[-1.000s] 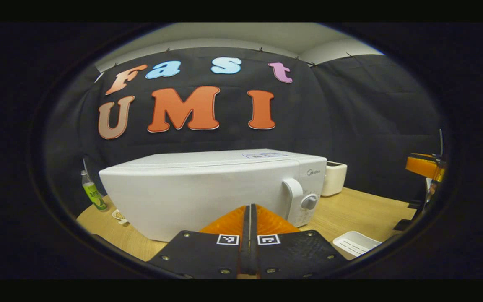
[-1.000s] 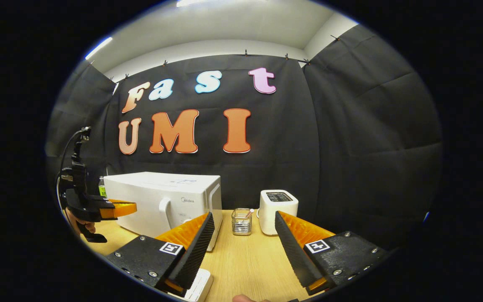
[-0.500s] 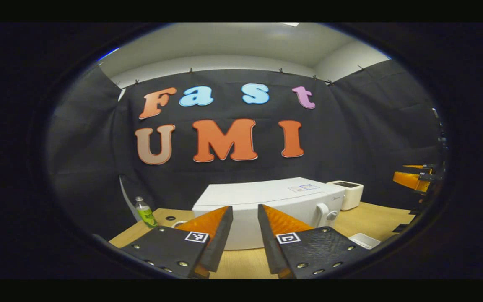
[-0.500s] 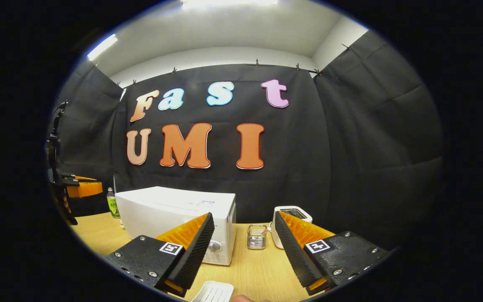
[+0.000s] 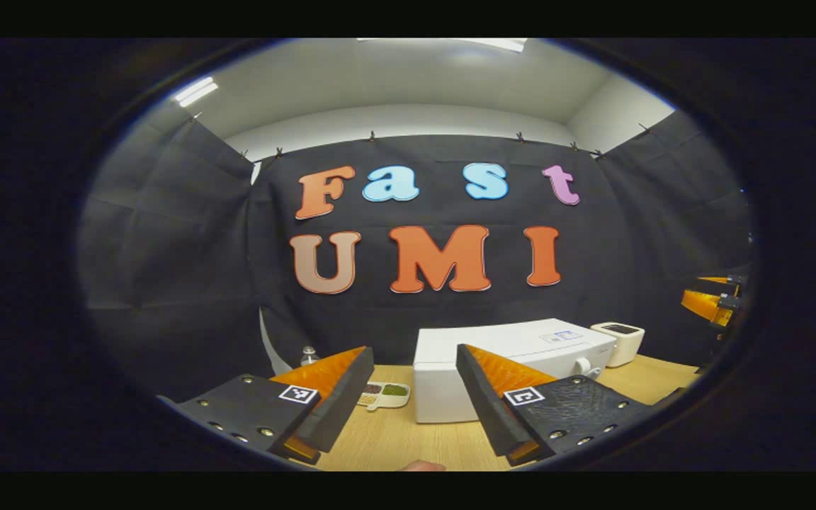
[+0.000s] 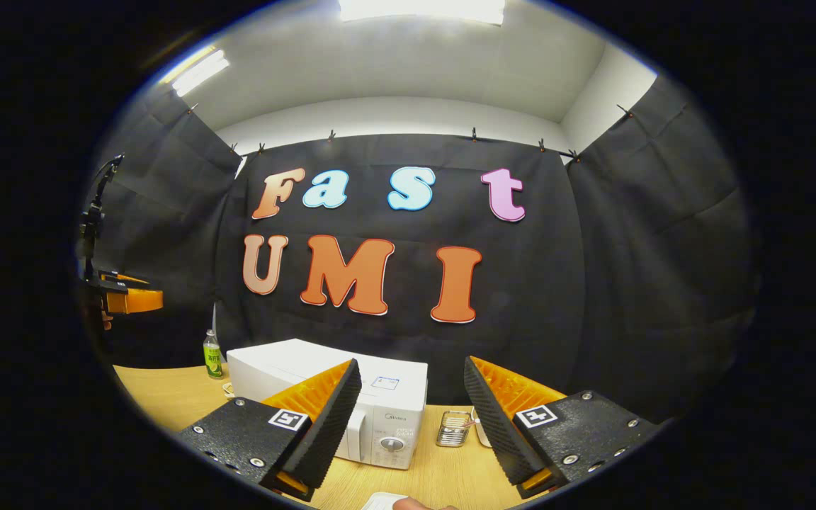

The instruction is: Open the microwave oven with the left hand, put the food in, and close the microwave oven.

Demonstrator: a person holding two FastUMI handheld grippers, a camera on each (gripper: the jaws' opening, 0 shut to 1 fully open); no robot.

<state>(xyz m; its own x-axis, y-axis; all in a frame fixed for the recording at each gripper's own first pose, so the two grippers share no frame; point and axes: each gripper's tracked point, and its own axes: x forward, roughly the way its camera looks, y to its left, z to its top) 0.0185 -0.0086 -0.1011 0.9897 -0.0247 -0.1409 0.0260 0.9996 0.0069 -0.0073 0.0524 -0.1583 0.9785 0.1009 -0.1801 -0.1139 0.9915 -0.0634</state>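
Table (image 5: 408, 443) shows more — left gripper (image 5: 411, 386) has spread, farther from microwave (image 5: 507, 368).

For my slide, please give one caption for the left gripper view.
Open left gripper facing the closed white microwave on the wooden table.

In the left gripper view, bare table (image 5: 408, 443) runs between my spread fingers, lower centre. The microwave oven (image 5: 507, 368) blocks centre right, a small dish (image 5: 383, 394) just left of it. In the right gripper view, a wire basket (image 6: 454, 428) stands just right of the oven, low centre.
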